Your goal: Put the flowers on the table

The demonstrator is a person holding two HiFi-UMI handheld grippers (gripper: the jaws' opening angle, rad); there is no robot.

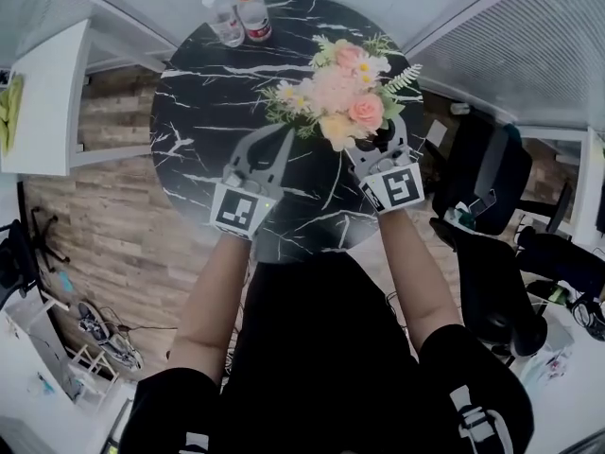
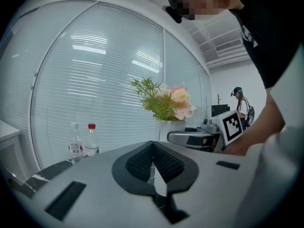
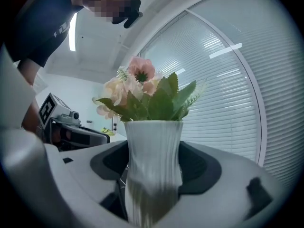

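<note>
Flowers: a pink, peach and cream bunch (image 1: 342,93) with green sprigs, standing upright in a white ribbed vase (image 3: 153,160). It's over the right part of the round black marble tabletop (image 1: 203,112).
Right gripper: the right gripper (image 1: 380,149) has its fingers (image 3: 202,167) clamped on the vase body, one on each side. In the head view the blooms cover the fingertips.
Vase base: blurry in the right gripper view and hidden under the blooms from above, so I honestly can't tell if it's touching the tabletop.
Left gripper: the left gripper (image 1: 282,140) is over the tabletop just to the left of the flowers. Its fingers (image 2: 140,163) are pressed together at the tips with nothing between them.
Grippers: side by side, near each other but not touching.
Bottles: two clear water bottles stand upright side by side at the far edge of the tabletop, well apart from the flowers. One is white-capped (image 1: 225,19), the other red-capped (image 1: 253,14).
Background: white slatted blinds (image 2: 95,80) behind the tabletop in both gripper views.
</note>
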